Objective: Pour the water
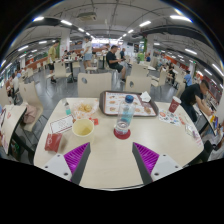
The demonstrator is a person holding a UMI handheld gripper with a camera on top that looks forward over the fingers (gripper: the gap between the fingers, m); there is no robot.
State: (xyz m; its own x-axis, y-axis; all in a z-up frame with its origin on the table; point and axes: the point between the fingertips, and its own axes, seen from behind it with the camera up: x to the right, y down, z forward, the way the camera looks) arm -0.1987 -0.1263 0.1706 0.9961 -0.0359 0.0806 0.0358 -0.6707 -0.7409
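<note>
Your claw [112, 158] is wide open and empty; centre it on the water bottle [124, 116] mid-surface [110, 165], then grip its body squarely.

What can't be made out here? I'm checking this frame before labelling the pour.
- Bottle, gripper view: too small to tell its water level or read the label.
- Yellow cup: inside not visible from this angle.
- Tray: items on it too small to name.
- Gripper: fingers open, holding nothing.
</note>
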